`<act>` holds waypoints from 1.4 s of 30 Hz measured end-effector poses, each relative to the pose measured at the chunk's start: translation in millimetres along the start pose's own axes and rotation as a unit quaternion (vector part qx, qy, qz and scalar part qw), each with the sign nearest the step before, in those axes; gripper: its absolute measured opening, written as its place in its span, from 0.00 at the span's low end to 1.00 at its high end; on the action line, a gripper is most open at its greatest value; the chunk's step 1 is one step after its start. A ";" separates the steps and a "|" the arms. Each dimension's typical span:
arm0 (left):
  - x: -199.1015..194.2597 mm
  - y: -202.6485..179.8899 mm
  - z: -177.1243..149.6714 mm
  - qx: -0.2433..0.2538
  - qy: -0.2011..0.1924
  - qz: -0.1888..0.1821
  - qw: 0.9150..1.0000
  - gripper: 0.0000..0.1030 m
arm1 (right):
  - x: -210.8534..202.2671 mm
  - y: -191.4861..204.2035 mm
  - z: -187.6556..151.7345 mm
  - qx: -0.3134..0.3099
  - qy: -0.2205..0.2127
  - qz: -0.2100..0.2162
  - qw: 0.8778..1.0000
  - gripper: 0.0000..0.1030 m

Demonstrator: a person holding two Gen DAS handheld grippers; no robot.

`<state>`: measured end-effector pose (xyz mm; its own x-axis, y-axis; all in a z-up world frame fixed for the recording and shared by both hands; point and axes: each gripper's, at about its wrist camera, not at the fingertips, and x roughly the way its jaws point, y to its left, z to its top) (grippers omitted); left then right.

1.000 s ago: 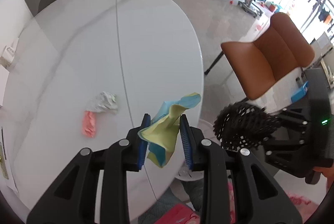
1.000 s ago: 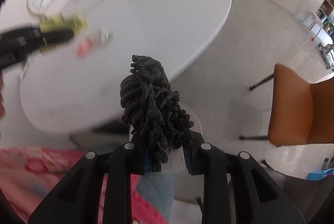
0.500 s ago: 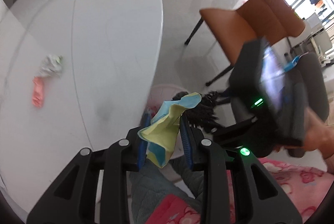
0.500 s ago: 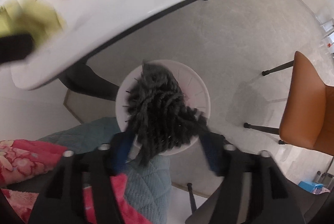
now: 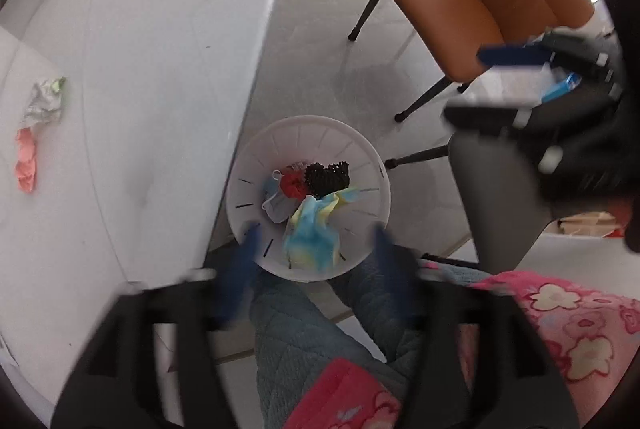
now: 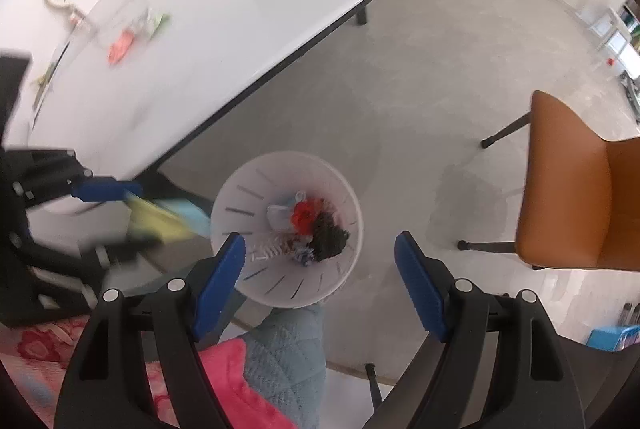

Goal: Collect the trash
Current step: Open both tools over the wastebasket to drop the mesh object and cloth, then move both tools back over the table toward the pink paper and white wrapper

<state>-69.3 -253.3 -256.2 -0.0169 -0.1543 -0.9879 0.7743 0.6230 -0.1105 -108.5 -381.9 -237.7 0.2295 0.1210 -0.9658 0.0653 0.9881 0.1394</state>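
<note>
Left wrist view: yellow-blue wrapper (image 5: 316, 229) lies in the bin (image 5: 376, 165) (white) below opening, empty jaws.

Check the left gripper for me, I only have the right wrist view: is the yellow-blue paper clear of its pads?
Observer: Yes. In the left wrist view the left gripper has its jaws opening, and the yellow-blue paper sits free between them, touching neither pad, framed by the white bin.
Operator: My view blurs the trash on the table. What is it?
Observer: A crumpled white-and-green wrapper lies on the table, with a pink scrap touching its lower end.
Operator: Is anything standing close to the bin?
Observer: A grey chair stands right beside it.
</note>
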 end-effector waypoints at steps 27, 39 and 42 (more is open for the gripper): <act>-64.1 186.0 -12.2 -0.112 -0.143 0.138 0.974 0.86 | -1.8 108.6 104.8 -0.120 -0.082 0.070 0.987 0.75; -29.8 243.4 5.9 -0.043 -0.138 0.090 0.985 0.68 | 72.8 195.8 199.5 -0.249 -0.048 0.082 0.964 0.66; -27.1 250.9 9.6 -0.032 -0.136 0.083 0.987 0.68 | 86.8 205.0 210.7 -0.265 -0.032 0.087 0.960 0.64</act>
<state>131.5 -100.1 -256.2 0.2834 -0.2407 -0.9283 0.7109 0.7025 0.0349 129.5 -188.9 -246.8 0.2517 0.2989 -0.9205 -0.4781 0.8654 0.1502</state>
